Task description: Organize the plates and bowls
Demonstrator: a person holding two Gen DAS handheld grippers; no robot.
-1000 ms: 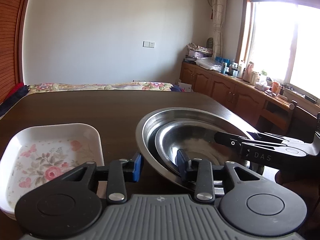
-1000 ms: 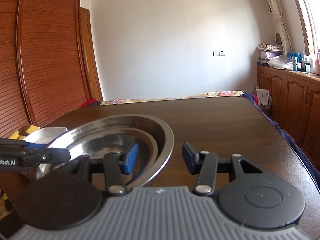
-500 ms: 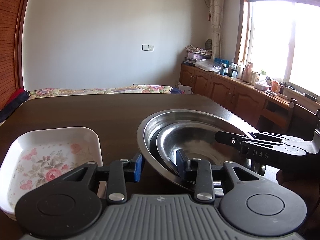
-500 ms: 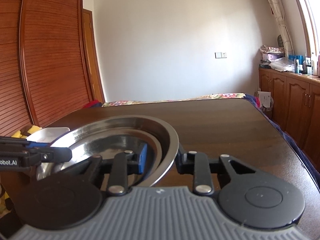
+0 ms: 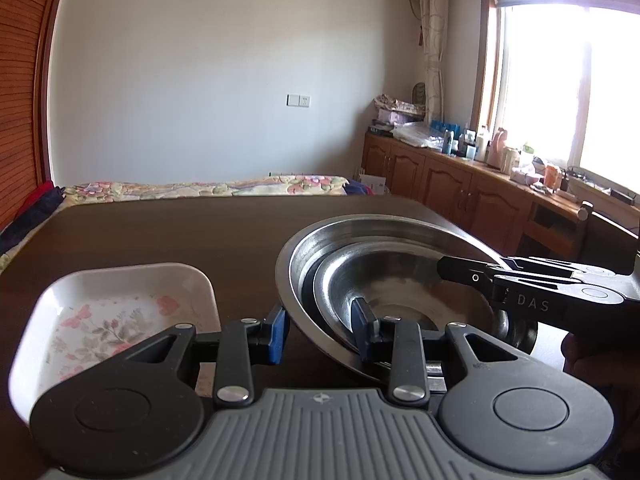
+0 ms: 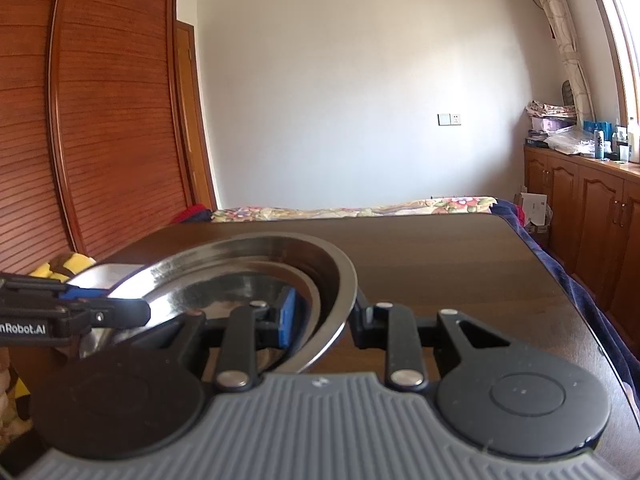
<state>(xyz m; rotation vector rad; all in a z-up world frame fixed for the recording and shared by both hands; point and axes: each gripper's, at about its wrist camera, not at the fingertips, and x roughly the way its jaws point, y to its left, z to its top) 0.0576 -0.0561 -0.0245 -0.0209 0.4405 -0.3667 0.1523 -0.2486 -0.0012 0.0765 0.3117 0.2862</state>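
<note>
On the dark wooden table, which is filling most of both views, a large steel basin is sitting tipped, its left side raised, with a smaller steel bowl nesting inside it. Just beside the basin, on its left, a white floral dish is lying flat.

The left gripper is straddling the basin's near-left rim: the blue pad is sitting outside the wall, the other finger inside, over the nested bowl. The jaws are standing at a middling width and I cannot tell whether they are actually pinching the metal. The right gripper is doing the same on the opposite rim, one finger inside the basin and one outside, narrowed closely about the wall and apparently gripping it.

So the stack is lying between the two tools, each taking one side, with neither clearly nearer. The coming move, as I judge it, is depending on both rims being carried level together, since the tilt is threatening to let the inner bowl slide towards the lower side.

Smallest of all, the lettering: "DAS" is showing on the right tool's body in the left view, and "nRobot.AI", cut off at the frame edge, is showing on the left tool in the right view.
</note>
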